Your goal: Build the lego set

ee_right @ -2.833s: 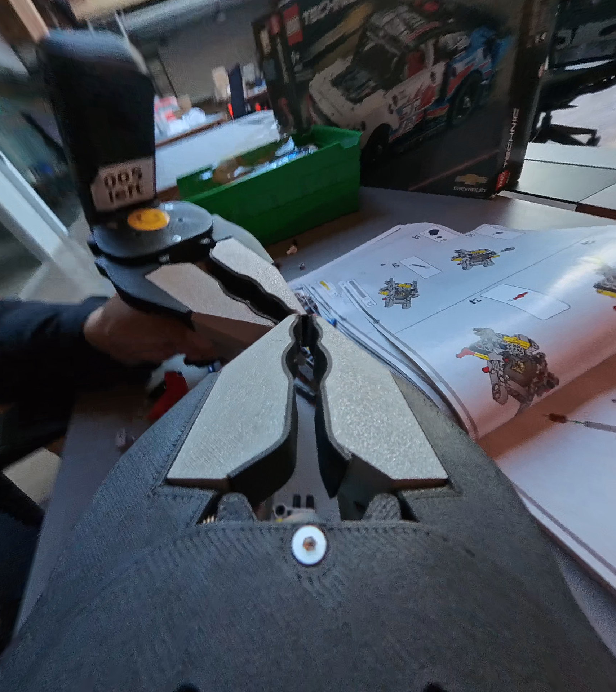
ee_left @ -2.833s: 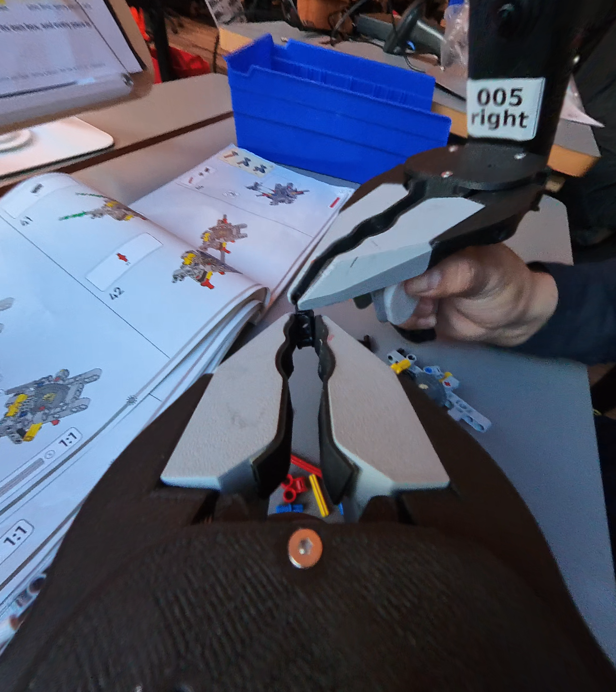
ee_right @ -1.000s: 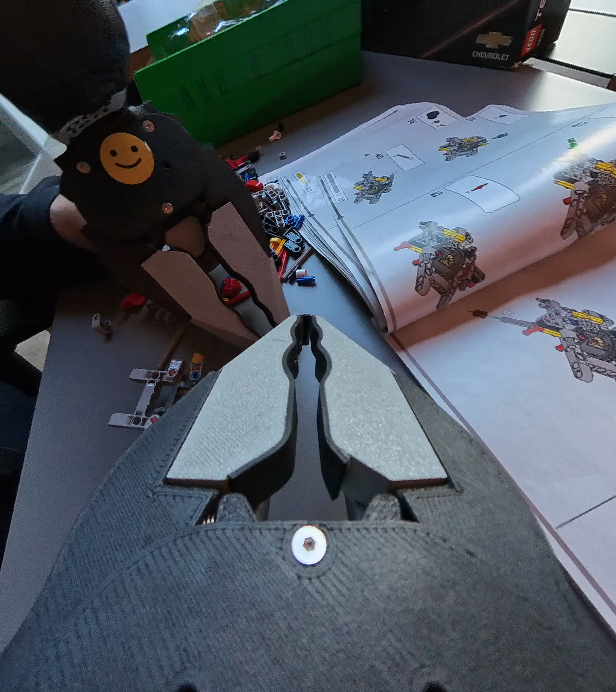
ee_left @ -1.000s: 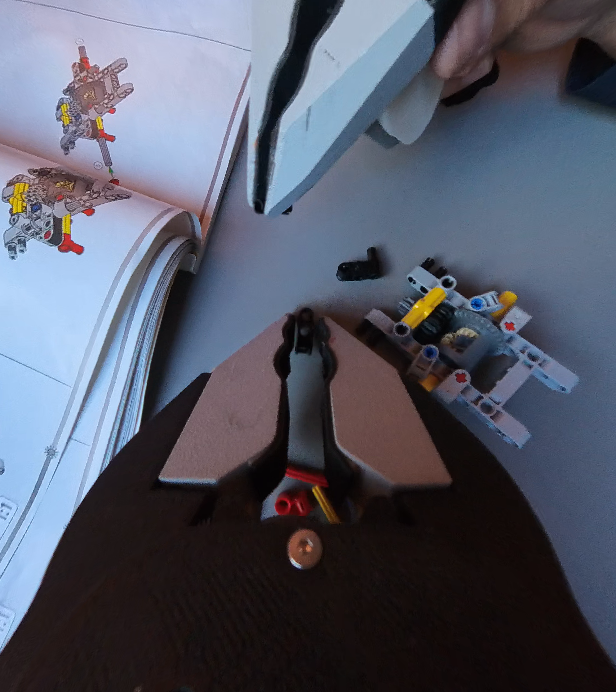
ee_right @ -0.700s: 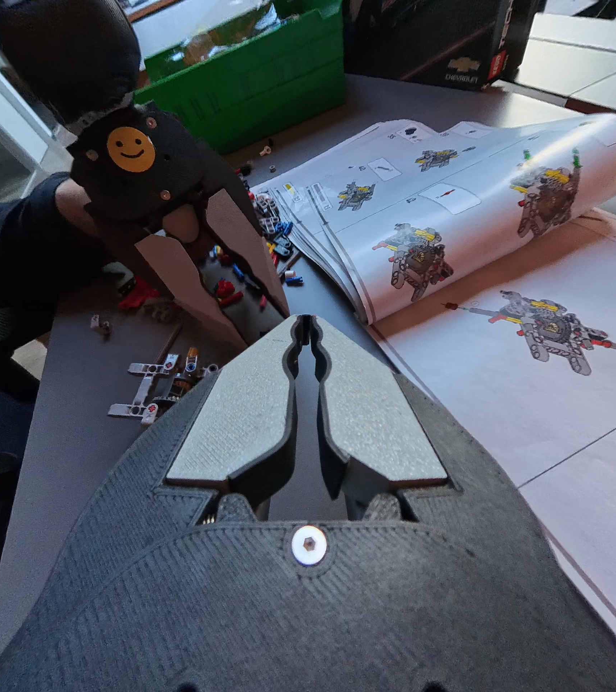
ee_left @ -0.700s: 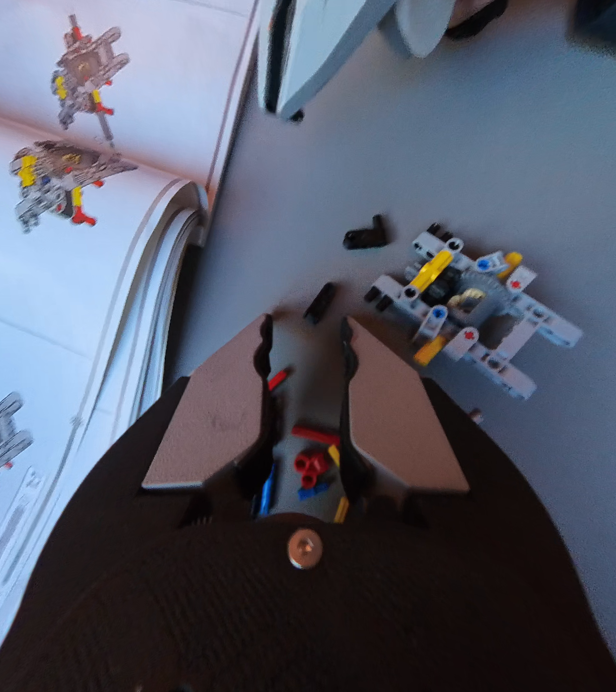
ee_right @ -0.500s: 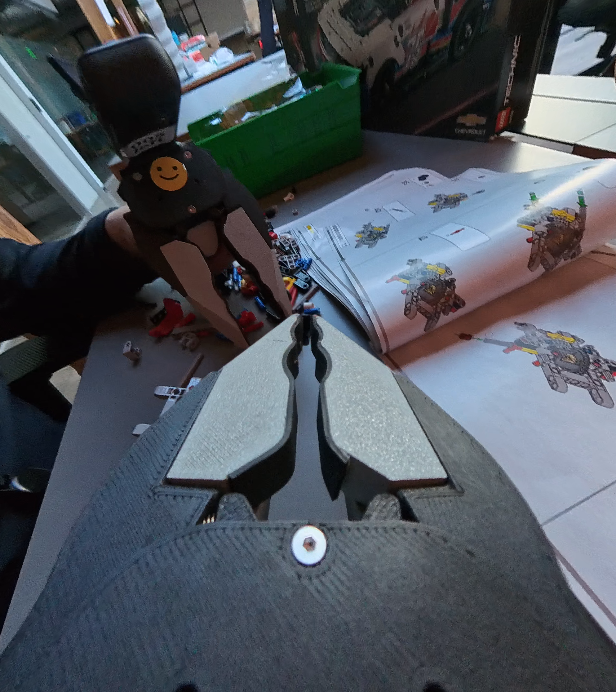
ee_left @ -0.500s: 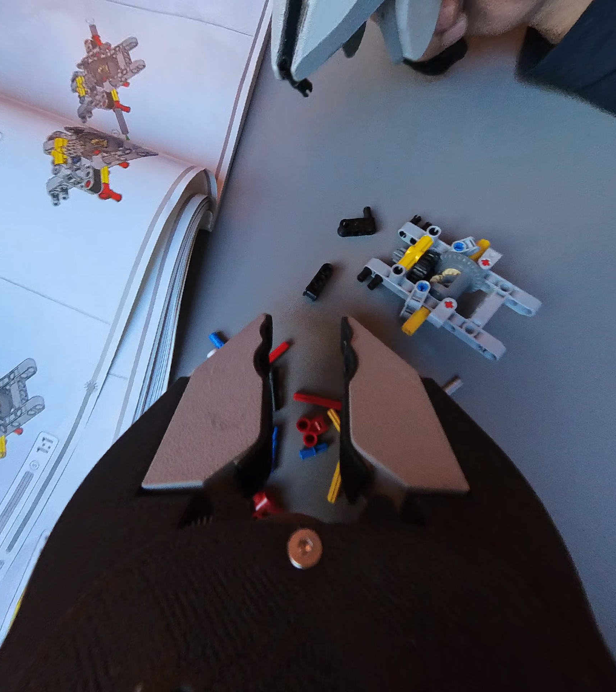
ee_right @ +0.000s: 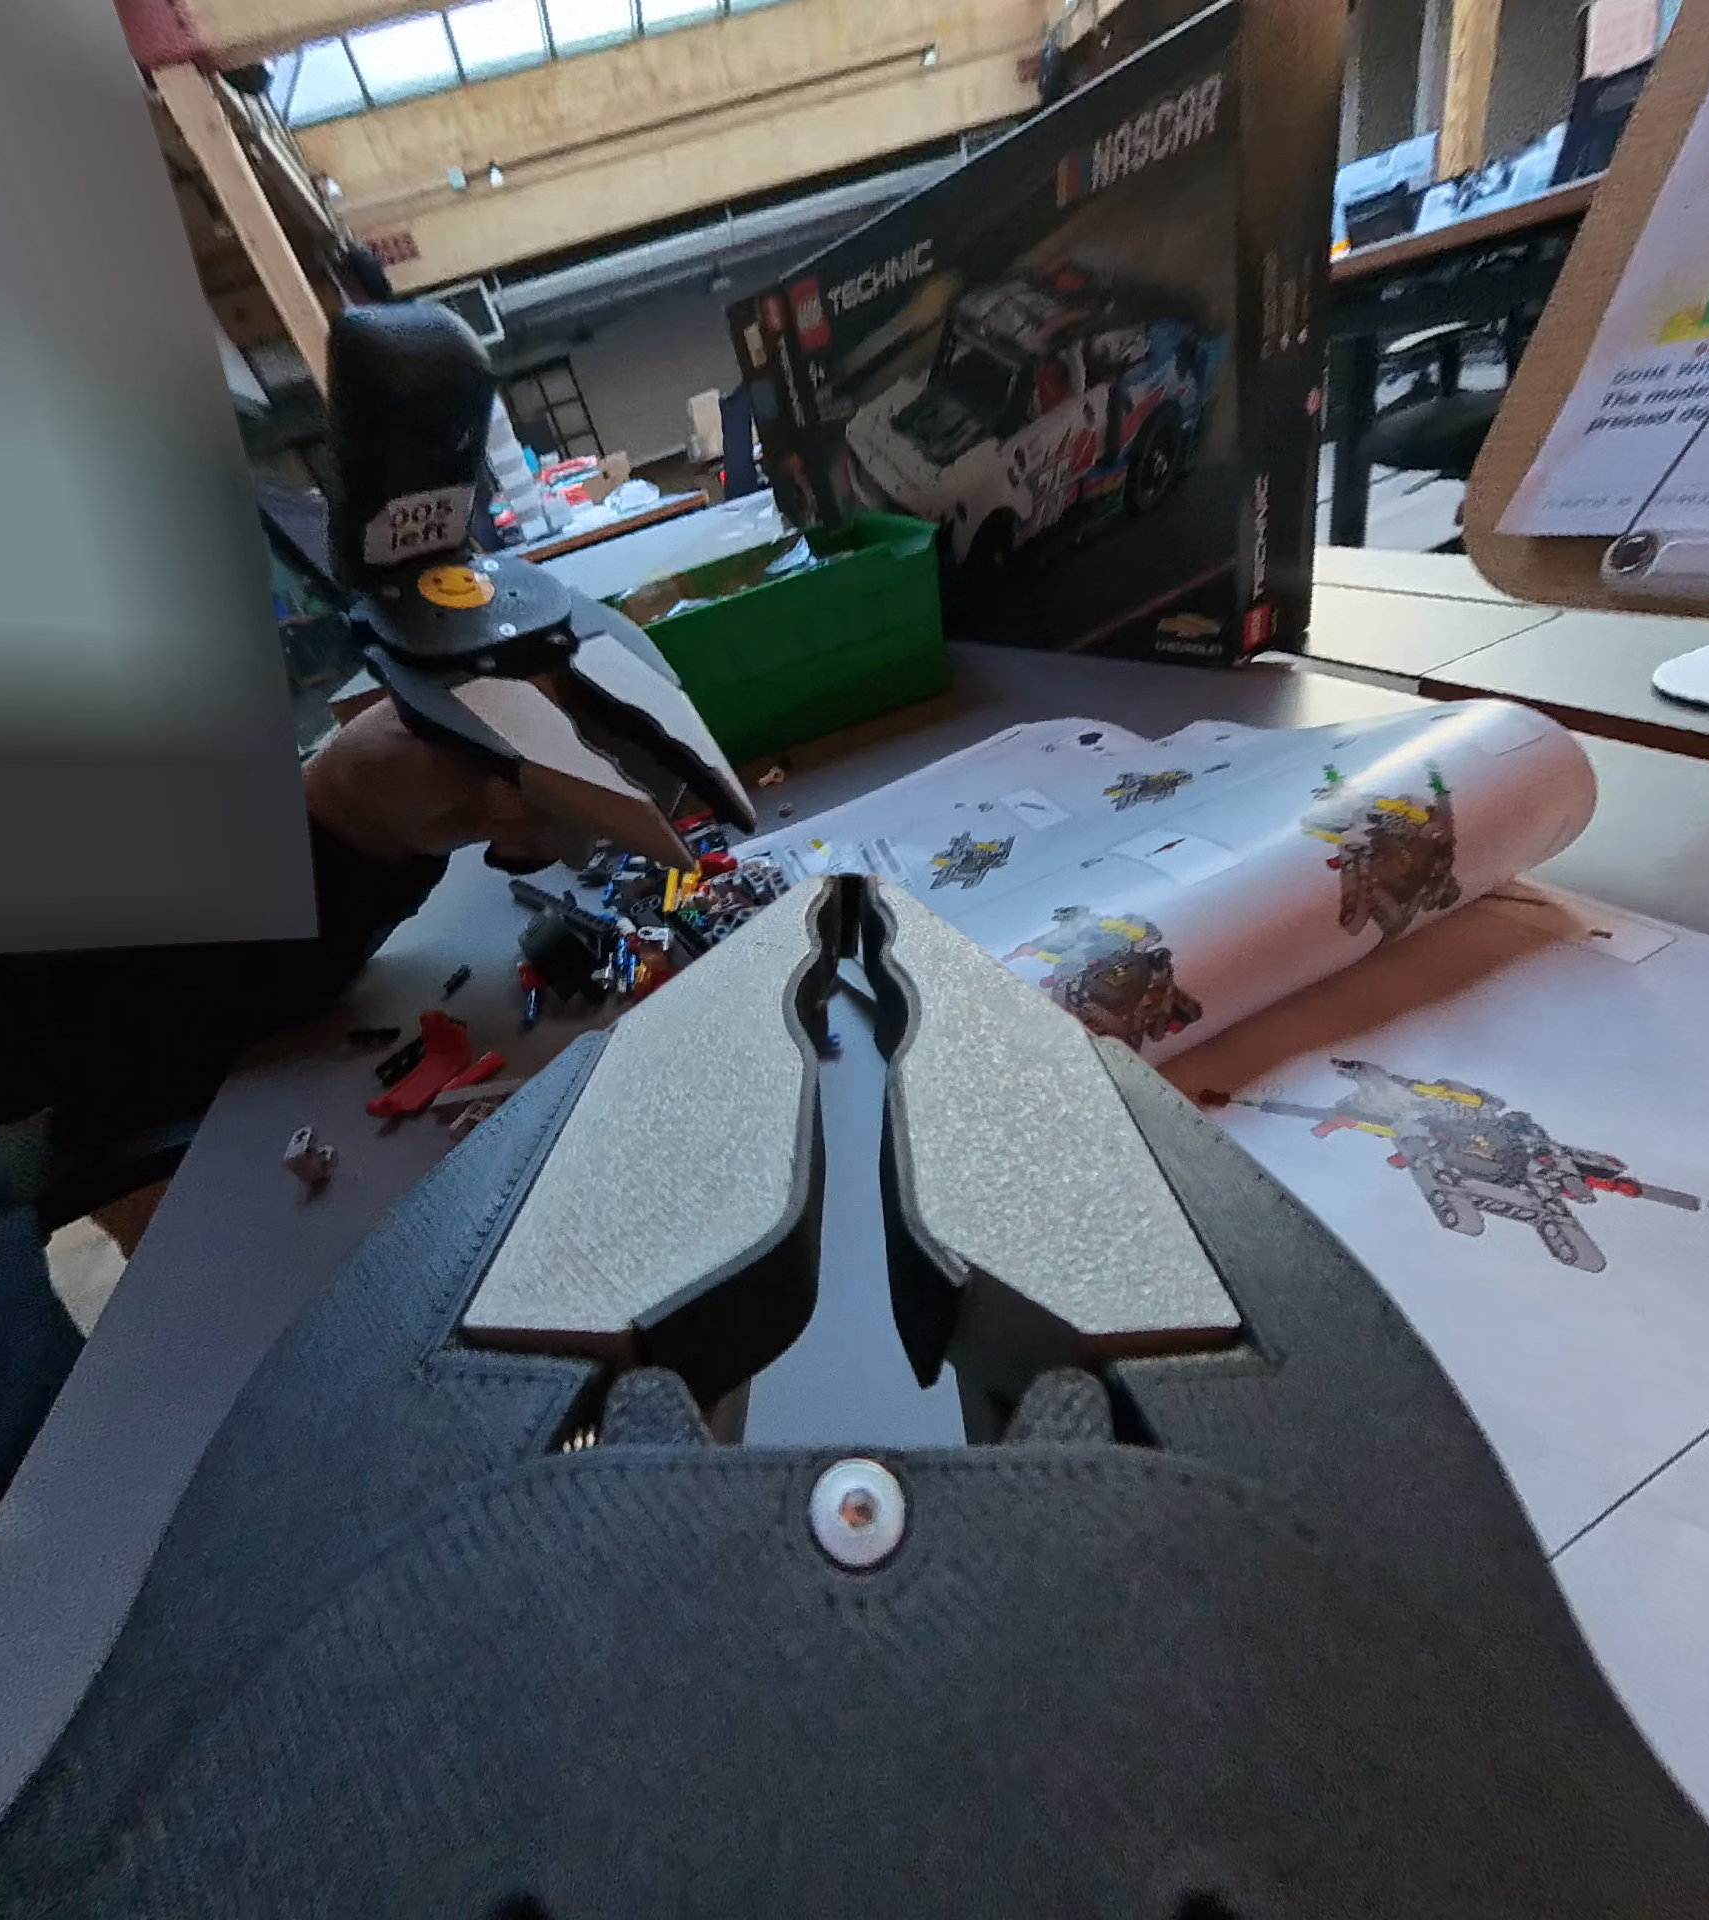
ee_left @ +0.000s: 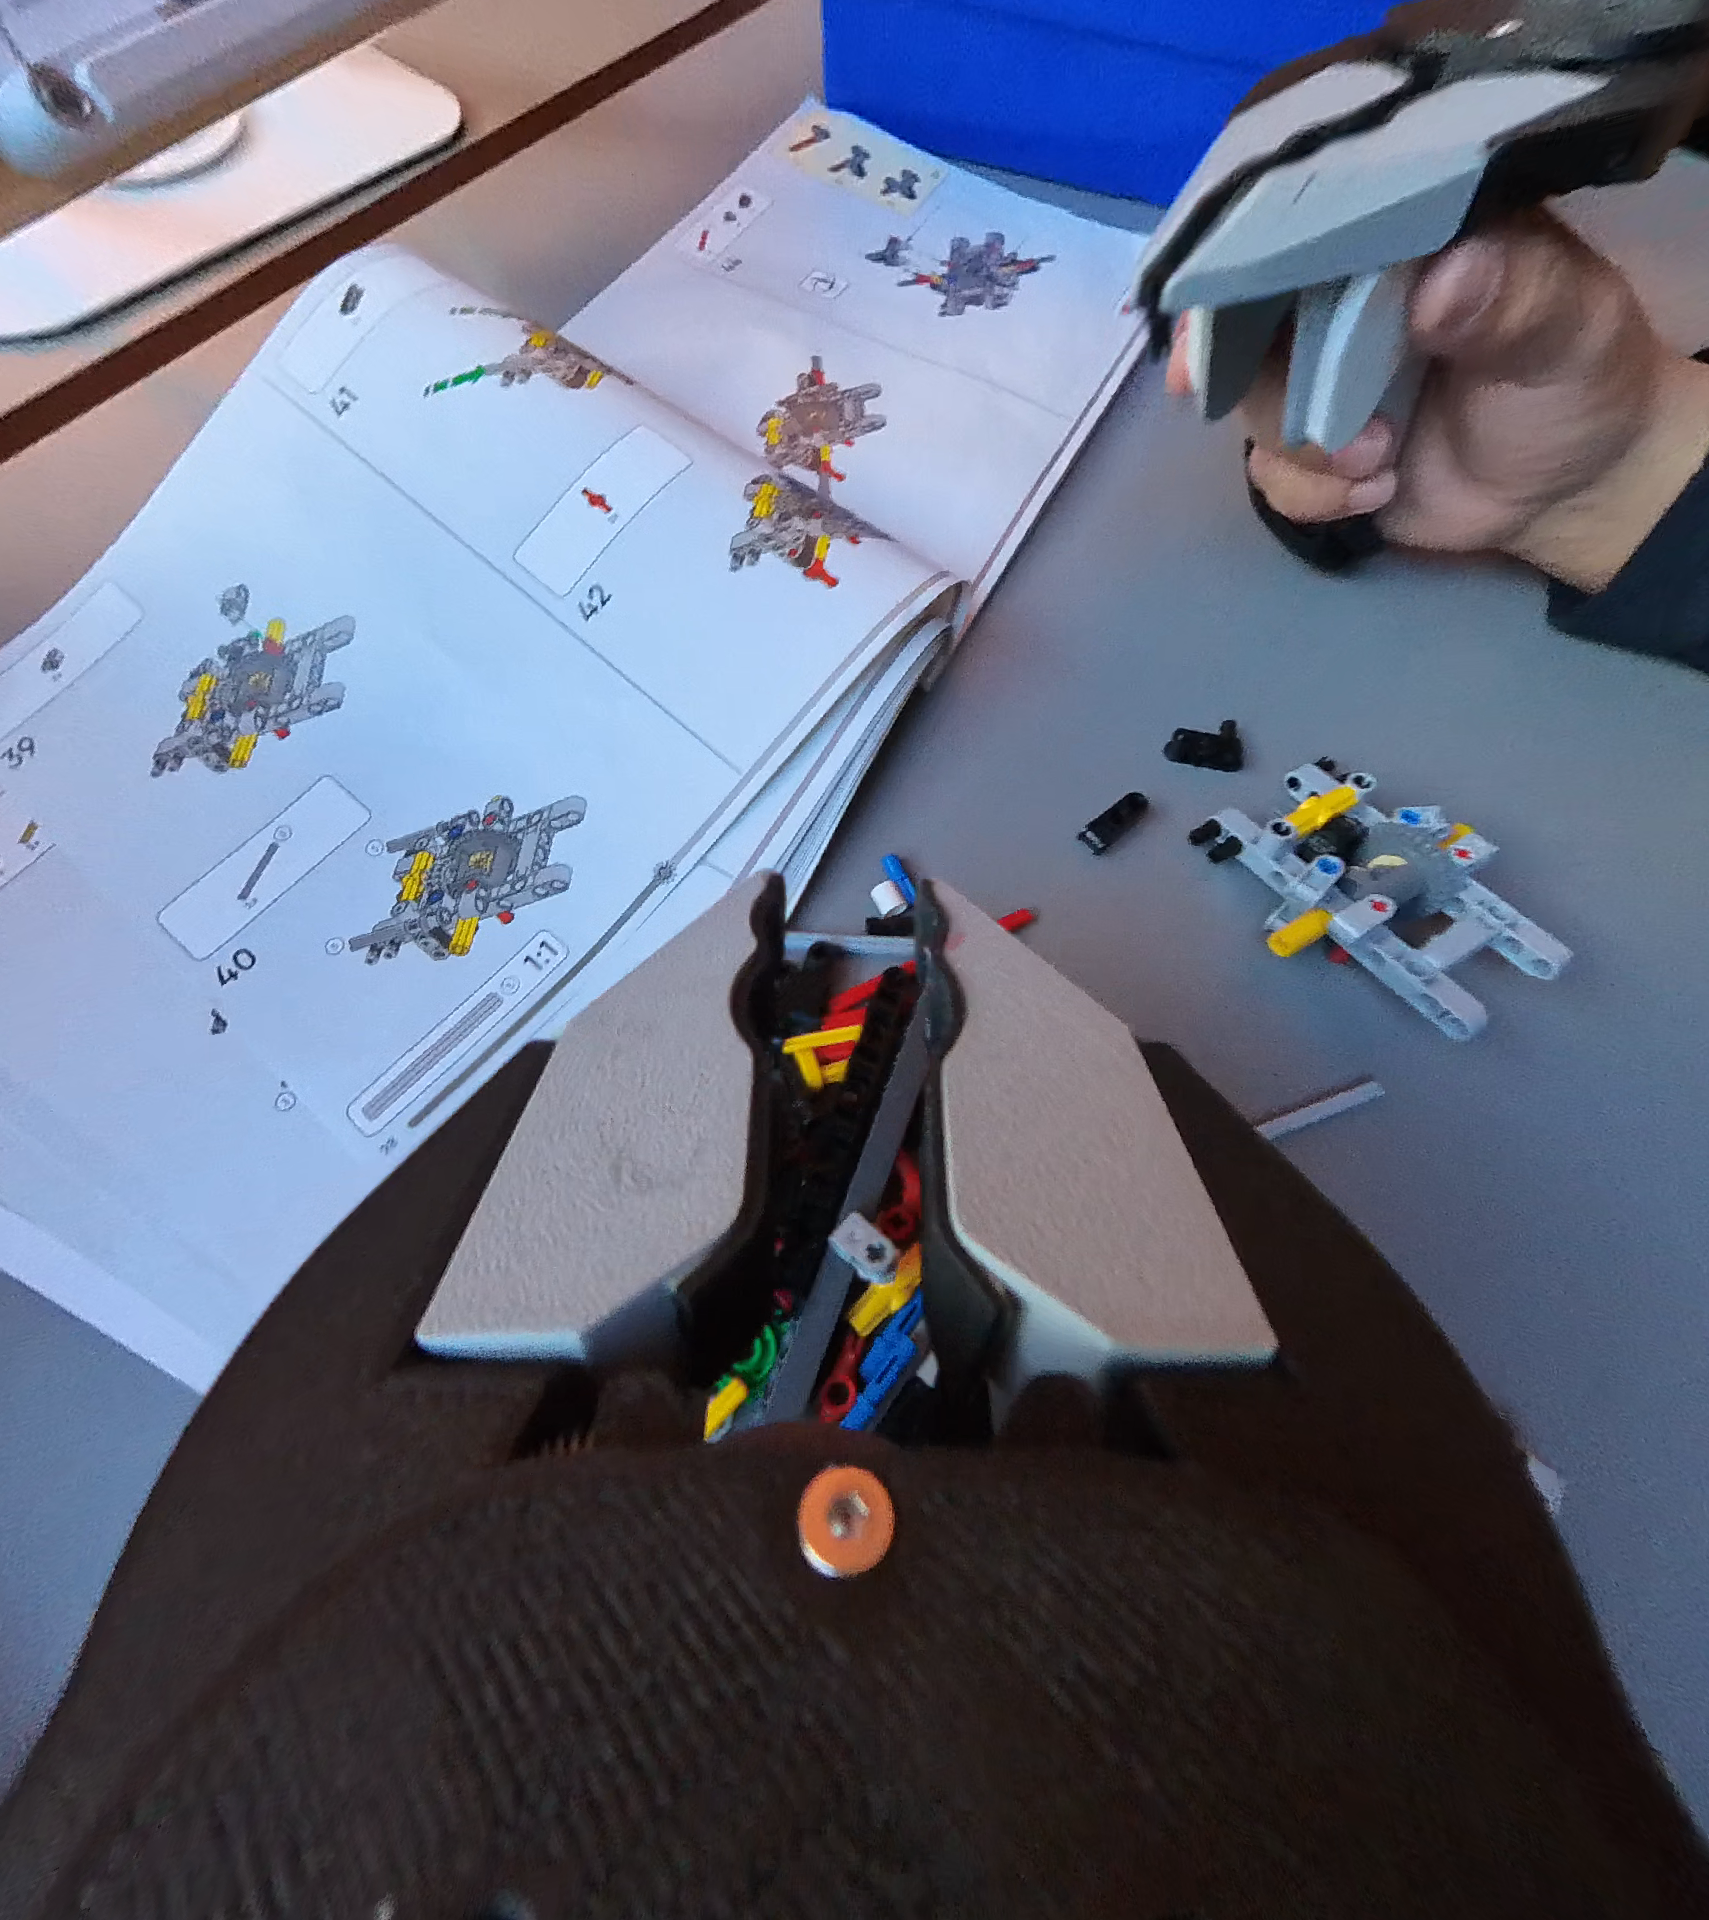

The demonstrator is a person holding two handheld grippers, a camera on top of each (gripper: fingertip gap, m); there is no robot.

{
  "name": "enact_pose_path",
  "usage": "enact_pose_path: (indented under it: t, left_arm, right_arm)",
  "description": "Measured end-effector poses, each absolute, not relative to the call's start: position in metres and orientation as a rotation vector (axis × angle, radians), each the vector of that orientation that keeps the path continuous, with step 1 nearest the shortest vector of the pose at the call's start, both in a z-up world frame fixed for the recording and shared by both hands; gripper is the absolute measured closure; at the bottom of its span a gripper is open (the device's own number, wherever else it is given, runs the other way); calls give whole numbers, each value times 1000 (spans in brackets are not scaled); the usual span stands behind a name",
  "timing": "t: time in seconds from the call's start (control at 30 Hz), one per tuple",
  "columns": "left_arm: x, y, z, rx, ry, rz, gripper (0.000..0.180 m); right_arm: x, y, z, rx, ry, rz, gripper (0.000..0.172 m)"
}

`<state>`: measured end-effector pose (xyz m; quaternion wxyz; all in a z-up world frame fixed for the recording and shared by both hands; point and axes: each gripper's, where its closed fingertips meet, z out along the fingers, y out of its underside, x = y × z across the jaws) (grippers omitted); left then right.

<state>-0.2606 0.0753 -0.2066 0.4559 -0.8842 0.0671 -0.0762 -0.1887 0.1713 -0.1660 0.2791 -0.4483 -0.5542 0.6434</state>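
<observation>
An open instruction booklet (ee_left: pixel 476 582) covers the grey table (ee_left: pixel 1452 1299) from nine to twelve o'clock. A green bin (ee_right: pixel 808 634) holding bagged items sits at eleven in the right wrist view; a blue bin (ee_left: pixel 1037 94) at twelve in the left. The left gripper (ee_left: pixel 845 914), jaws apart and empty, hovers over a heap of loose bricks (ee_right: pixel 621 925). A grey part-built model (ee_left: pixel 1380 883) lies at two o'clock. The right gripper (ee_right: pixel 850 894) is closed, empty.

Bare grey table (ee_left: pixel 1245 644) lies open between the booklet (ee_left: pixel 538 582) and the small grey model (ee_left: pixel 1369 883), apart from two black pieces (ee_left: pixel 1115 821) just left of the model, while a loose parts pile (ee_right: pixel 621 914) crowds the booklet's near edge and a green bin (ee_right: pixel 808 623) walls off the far side.
</observation>
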Motion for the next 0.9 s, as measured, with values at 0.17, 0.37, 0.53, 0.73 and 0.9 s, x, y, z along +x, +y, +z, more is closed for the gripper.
enact_pose_path:
  t: [0.17,0.37,0.53,0.73,0.9]
  left_arm:
    - [-249,76,-217,-2216,202,-261,158]
    - [-244,75,-229,-2269,236,-223,158]
    - [-253,76,-222,-2225,137,-303,158]
    - [-248,77,-238,-2279,151,-355,158]
    - [-241,78,-239,-2277,169,-372,158]
  right_arm:
    - [-189,178,-165,-1196,-1449,1705,172]
    - [-179,175,-156,-1157,-1408,1737,172]
    - [-176,177,-149,-1131,-1365,1780,172]
    - [-180,169,-156,-1143,-1420,1856,172]
    - [-177,159,-157,-1092,-1488,1778,172]
